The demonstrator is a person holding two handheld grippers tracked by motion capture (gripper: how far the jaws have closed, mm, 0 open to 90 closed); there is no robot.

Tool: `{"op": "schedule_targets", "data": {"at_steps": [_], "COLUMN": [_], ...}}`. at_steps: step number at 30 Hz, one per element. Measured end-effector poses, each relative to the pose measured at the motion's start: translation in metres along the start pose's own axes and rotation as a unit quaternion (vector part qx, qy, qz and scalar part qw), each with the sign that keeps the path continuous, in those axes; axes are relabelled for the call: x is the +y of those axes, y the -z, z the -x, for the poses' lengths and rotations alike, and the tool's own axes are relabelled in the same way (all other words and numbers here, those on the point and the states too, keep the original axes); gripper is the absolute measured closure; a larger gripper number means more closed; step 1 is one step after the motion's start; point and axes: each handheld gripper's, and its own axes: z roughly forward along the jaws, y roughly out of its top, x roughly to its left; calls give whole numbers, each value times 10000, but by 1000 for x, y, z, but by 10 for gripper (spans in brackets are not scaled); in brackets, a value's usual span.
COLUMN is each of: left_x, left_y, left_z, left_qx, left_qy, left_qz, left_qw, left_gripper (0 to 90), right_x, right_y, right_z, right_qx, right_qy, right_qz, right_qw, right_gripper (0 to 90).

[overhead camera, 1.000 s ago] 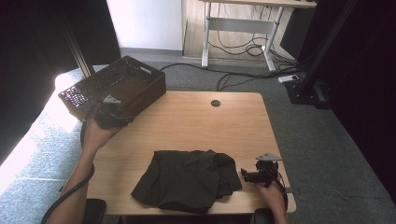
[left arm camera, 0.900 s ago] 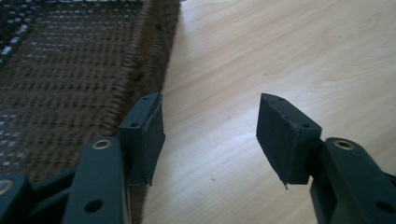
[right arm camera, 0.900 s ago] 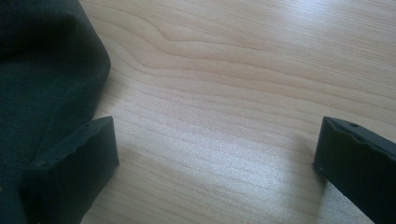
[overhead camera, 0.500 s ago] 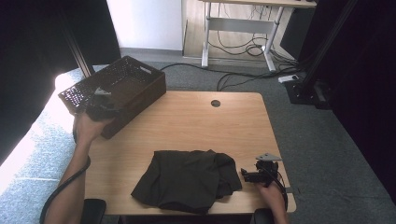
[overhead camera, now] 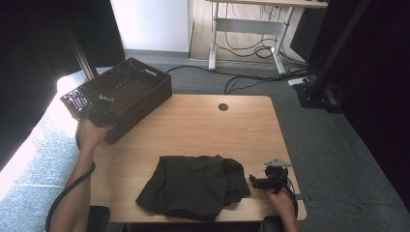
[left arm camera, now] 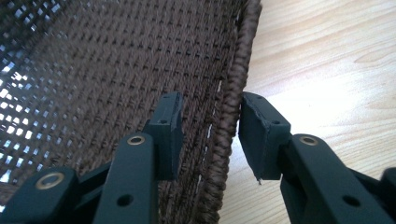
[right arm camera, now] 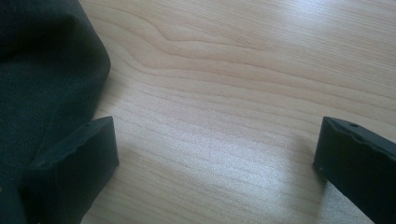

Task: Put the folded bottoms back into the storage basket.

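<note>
The worktop [overhead camera: 193, 130] carries two things: one dark brown woven basket [overhead camera: 140, 92] at its far left corner, overhanging the edge, and one crumpled black garment [overhead camera: 193, 186] near the near edge. There are two grippers, one per hand: the left gripper [overhead camera: 100, 108] at the basket's near rim and the right gripper [overhead camera: 258, 182] just beside the garment near the near right corner. One round hole [overhead camera: 223, 107] sits by the far edge.

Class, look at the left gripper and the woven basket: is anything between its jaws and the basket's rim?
Nothing visible is. The left gripper already straddles the basket rim, one jaw inside, one outside; they have just been closing on it, with a gap left at the inner pad.
</note>
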Motion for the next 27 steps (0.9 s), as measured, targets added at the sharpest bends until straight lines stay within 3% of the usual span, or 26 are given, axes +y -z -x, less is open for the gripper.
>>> {"op": "schedule_targets", "data": {"at_steps": [3,4,6,10,19,27], "left_x": [0,0,0,0,-3,-11], "left_y": [0,0,-1,-1,1,6], "left_z": [2,4,7,12,28,40], "left_qx": [-126,-111,-31,-305,-297,-389], "left_qy": [-83,-137,-290,-561,-700,-955], "left_qz": [-32,-38,-50,0,81,141], "left_qw": [9999,9998,9996,9980,9971,9946], "left_gripper": [687,742,756,807,820,820], "right_x": [0,0,0,0,0,0], "right_y": [0,0,0,0,0,0], "right_z": [0,0,0,0,0,0], "right_qx": [0,0,0,-1,0,-1], "right_qy": [1,1,2,-1,1,0], "right_qz": [-1,1,1,1,0,-1], "right_qw": [10000,10000,10000,10000,10000,10000], "right_gripper": [0,0,0,0,0,0]}}
